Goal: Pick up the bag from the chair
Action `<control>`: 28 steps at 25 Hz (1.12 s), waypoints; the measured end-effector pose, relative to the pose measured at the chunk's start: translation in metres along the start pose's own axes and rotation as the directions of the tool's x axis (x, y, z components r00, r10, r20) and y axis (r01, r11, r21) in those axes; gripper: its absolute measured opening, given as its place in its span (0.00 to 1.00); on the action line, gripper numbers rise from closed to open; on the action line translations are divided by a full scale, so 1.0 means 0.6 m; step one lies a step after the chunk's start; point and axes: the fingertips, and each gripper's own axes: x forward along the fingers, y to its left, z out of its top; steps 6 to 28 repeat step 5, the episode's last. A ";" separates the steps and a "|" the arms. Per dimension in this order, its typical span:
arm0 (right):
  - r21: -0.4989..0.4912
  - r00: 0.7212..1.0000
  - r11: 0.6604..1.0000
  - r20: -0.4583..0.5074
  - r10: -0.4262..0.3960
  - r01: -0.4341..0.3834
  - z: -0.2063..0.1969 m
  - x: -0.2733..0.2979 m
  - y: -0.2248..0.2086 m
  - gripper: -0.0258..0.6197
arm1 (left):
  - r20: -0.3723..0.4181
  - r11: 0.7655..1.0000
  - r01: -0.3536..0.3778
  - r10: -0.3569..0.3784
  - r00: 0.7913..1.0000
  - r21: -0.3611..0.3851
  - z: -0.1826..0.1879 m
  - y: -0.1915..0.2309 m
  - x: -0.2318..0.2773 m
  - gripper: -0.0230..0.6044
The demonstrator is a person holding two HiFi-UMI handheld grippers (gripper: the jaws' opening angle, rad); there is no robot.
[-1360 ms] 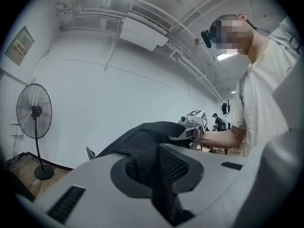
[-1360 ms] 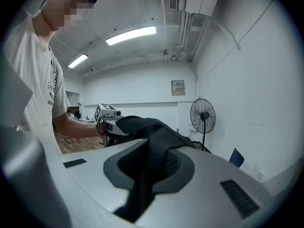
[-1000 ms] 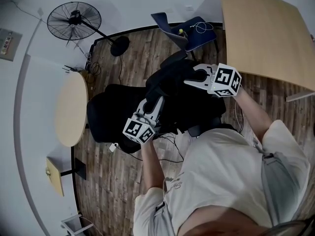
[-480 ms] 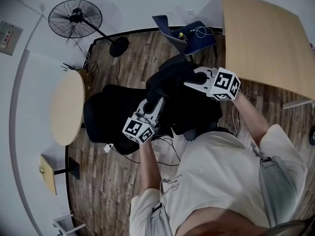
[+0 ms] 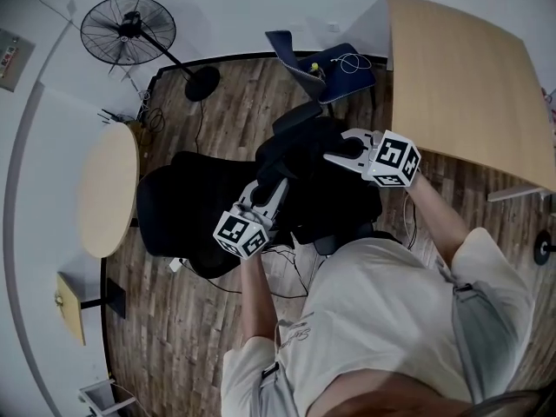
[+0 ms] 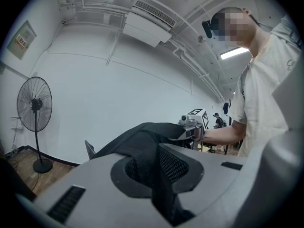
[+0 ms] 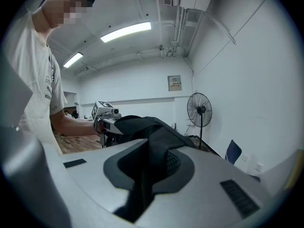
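Hanging over the black chair (image 5: 178, 211), the black bag (image 5: 300, 150) is stretched between both tools: the left gripper (image 5: 265, 188) pinches its fabric in narrowly closed jaws, and further right the right gripper (image 5: 337, 144) clamps another fold the same way.

Office or meeting-type room. Black office chair (image 5: 174, 207) mid-room on wood-plank floor (image 5: 200, 320). Round table (image 5: 106, 189) left of chair, big square light-wood table (image 5: 469, 76) to its upper right. Blue chair (image 5: 334, 66) beyond it by white wall (image 5: 243, 7), pedestal fan (image 5: 128, 30) beyond-left. Overhead: strip lights (image 7: 126, 31), exposed pipes (image 7: 180, 18), AC unit (image 6: 149, 20).
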 end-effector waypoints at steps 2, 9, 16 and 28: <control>0.003 1.000 1.000 0.000 0.000 0.000 -0.001 0.005 0.000 0.08 | -0.005 1.000 0.003 -0.003 1.000 -0.004 -0.002 0.004 -0.002 0.12; 0.005 1.000 1.000 0.001 -0.010 0.010 0.000 0.008 -0.006 0.08 | -0.008 1.000 0.014 -0.014 1.000 -0.004 0.001 0.012 0.002 0.12; 0.005 1.000 1.000 0.001 -0.010 0.010 0.000 0.008 -0.006 0.08 | -0.008 1.000 0.014 -0.014 1.000 -0.004 0.001 0.012 0.002 0.12; 0.005 1.000 1.000 0.001 -0.010 0.010 0.000 0.008 -0.006 0.08 | -0.008 1.000 0.014 -0.014 1.000 -0.004 0.001 0.012 0.002 0.12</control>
